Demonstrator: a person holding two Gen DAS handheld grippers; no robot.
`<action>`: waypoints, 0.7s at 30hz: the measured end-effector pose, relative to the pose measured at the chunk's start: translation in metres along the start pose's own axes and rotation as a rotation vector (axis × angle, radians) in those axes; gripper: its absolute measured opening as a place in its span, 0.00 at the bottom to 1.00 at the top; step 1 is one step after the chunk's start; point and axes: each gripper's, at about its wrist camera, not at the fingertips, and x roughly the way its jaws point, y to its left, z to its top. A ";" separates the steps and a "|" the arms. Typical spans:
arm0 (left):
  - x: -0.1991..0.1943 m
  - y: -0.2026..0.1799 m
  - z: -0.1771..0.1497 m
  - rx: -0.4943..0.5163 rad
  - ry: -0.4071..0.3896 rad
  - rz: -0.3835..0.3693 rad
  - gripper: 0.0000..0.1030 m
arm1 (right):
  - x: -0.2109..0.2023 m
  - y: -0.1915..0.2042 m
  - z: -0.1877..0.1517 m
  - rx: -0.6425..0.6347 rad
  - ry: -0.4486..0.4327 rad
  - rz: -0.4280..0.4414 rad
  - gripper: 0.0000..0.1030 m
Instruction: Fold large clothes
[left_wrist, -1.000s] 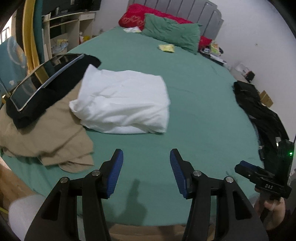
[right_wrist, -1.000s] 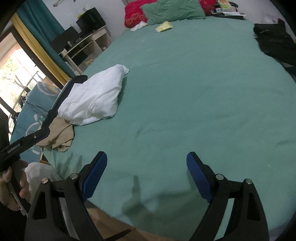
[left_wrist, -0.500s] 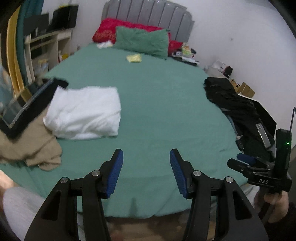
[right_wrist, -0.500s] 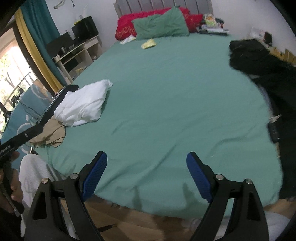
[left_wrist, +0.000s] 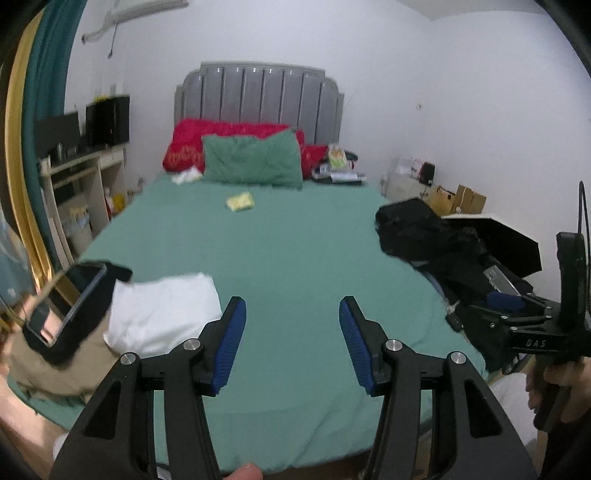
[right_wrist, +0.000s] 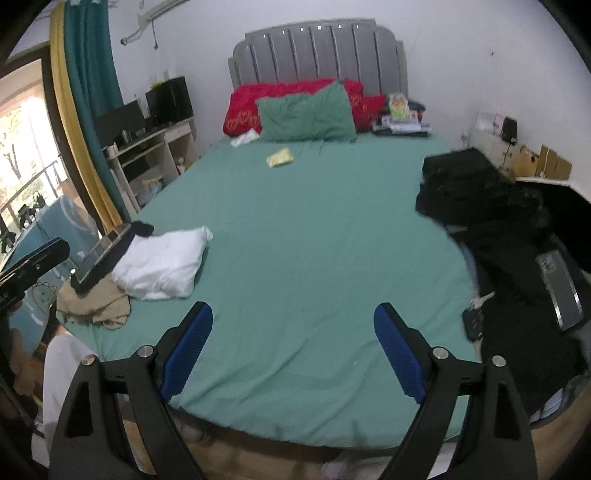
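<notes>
bed sheet (right_wrist: 314, 240) — matt green cloth | white garment (right_wrist: 162, 262) — soft cloth | headboard (right_wrist: 317, 55) — grey padded, slight sheen

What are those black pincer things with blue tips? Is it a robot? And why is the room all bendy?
No robot here. A person holds one grabbing tool in each hand, and a small camera sits on each tool looking out along its two fingers. Those cameras see very wide, which bends the room.

One picture comes from the left claw, the other from the right claw. Both are open and hold nothing.

In front is a bed with a green sheet. On its left side lie a folded white cloth and a tan garment, with a flat black thing with a shiny screen beside them. A heap of black clothes lies on the right. Near the headboard are a green pillow and a red one.
</notes>
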 end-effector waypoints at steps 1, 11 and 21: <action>-0.004 -0.003 0.003 0.006 -0.013 0.006 0.54 | -0.006 0.001 0.003 -0.002 -0.014 -0.002 0.87; -0.043 -0.011 0.032 0.051 -0.178 0.089 0.54 | -0.055 0.019 0.034 -0.066 -0.157 -0.044 0.89; -0.064 0.010 0.039 -0.009 -0.268 0.164 0.60 | -0.085 0.053 0.046 -0.124 -0.251 -0.050 0.99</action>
